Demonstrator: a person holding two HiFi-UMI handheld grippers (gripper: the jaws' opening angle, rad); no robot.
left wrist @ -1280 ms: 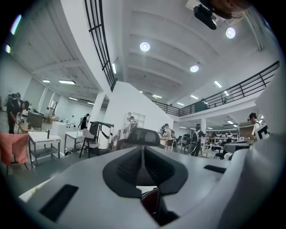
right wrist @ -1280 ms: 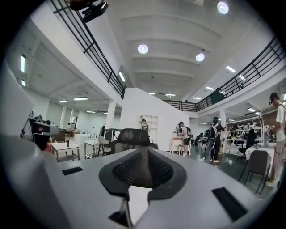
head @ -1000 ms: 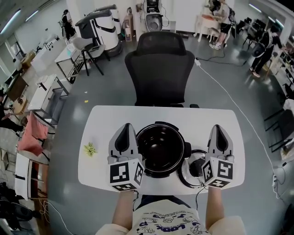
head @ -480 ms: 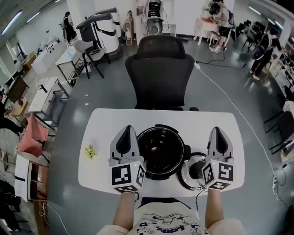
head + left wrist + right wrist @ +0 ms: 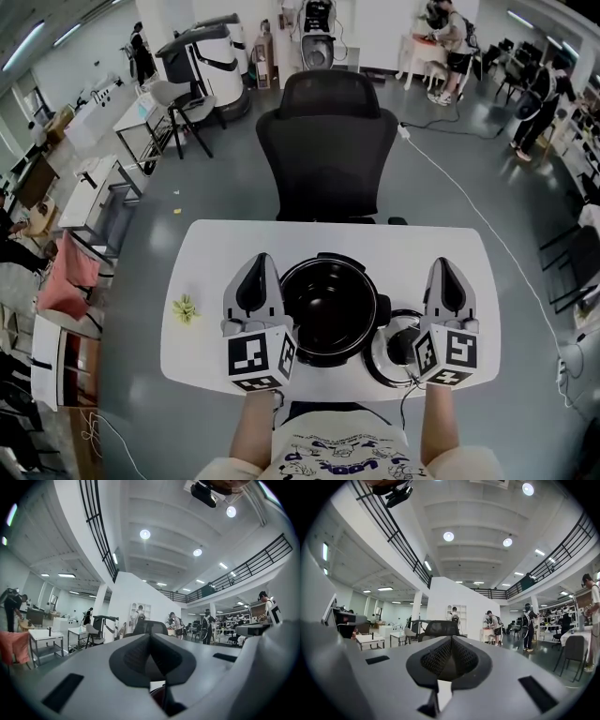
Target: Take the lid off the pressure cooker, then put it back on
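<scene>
Steel lid beside right gripper, off cooker

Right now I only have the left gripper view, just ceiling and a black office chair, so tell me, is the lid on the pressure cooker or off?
Observer: Off. The round black pressure cooker pot stands open on the white table.
Operator: Where's the lid, then?
Observer: The round silver-rimmed lid with a black knob lies on the table just right of the pot, by the right gripper.
Operator: Is that gripper holding anything?
Observer: No. The right gripper view shows its jaws together with nothing between them.
</scene>
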